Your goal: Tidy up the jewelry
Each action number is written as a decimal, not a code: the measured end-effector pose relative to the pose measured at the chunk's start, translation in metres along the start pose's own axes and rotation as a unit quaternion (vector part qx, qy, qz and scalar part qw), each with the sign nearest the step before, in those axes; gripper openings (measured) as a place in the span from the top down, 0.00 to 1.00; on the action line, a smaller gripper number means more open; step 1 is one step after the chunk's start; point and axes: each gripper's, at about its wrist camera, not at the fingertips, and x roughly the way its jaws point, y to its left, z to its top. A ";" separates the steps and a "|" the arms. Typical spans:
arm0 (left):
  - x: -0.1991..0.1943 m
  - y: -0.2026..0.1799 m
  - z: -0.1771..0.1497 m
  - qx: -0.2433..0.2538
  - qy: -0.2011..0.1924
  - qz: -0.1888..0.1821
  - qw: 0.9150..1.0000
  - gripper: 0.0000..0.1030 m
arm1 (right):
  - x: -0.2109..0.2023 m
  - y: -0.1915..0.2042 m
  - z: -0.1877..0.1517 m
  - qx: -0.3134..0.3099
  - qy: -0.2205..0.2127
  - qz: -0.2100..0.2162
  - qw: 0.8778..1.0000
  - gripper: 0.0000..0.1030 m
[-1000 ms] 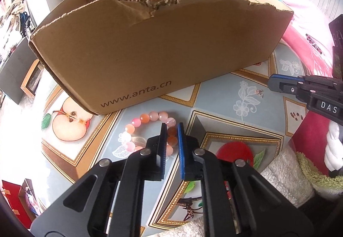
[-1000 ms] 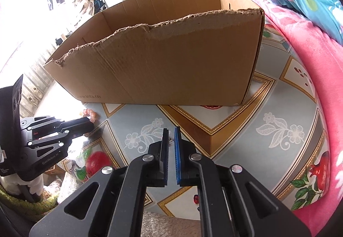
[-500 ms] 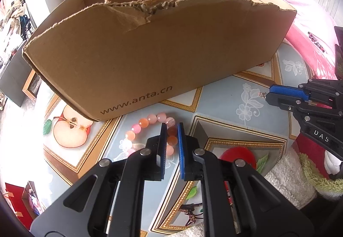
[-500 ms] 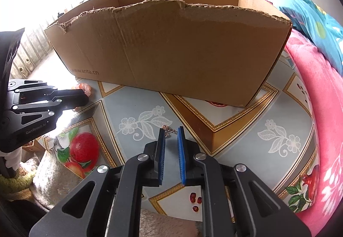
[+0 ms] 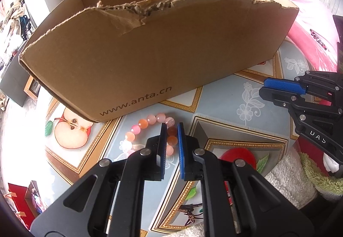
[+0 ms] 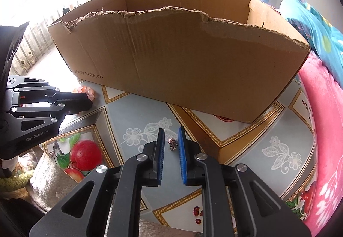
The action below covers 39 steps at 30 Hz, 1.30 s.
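Jewelry here comes to two pieces, both lying on the tabletop (image 6: 137,112) in front of one cardboard box (image 6: 193,69). The first is a bead bracelet (image 5: 148,124) of pink, orange and pale round beads, close to the box's printed front wall near the "www.anta.cn" lettering. About ten beads show in the left wrist view; the rest of the ring is hidden behind the gripper fingers. The second piece is a small silvery trinket (image 6: 172,143), perhaps an earring or charm, too small to tell, resting on the grey floral panel of the patterned cloth. One left gripper (image 5: 171,129) hangs over the right side of the bracelet with its two blue pads nearly together, a narrow slit left between them through which two or three orange beads can be seen; whether the pads touch any bead cannot be told. One right gripper (image 6: 171,136) sits over the trinket, and its jaws have just been opening: the pads now stand apart with the trinket lying between their tips, loose on the cloth and not pinched. Each gripper also shows from the side in the other's view. The box is open-topped, its near wall torn ragged along the upper edge. A pink blanket (image 6: 321,129) lies along the right side of the tabletop.
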 end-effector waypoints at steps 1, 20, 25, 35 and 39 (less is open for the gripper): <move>0.000 0.000 0.000 0.000 0.001 0.000 1.000 0.92 | 0.001 -0.002 0.002 0.000 0.001 0.003 1.000 0.79; 0.002 0.004 0.001 -0.007 -0.005 -0.010 1.000 0.92 | 0.000 -0.016 0.003 0.046 0.007 0.052 0.998 0.97; 0.002 0.008 -0.003 -0.012 -0.012 -0.016 1.000 0.92 | -0.009 -0.030 0.000 0.070 -0.006 0.071 0.995 0.97; -0.033 0.052 -0.017 -0.072 -0.083 -0.075 0.991 0.92 | -0.056 -0.036 0.013 0.116 -0.059 0.120 0.984 0.97; -0.056 0.073 -0.022 -0.098 -0.115 -0.121 0.981 0.92 | -0.071 -0.035 0.026 0.132 -0.083 0.143 0.977 0.97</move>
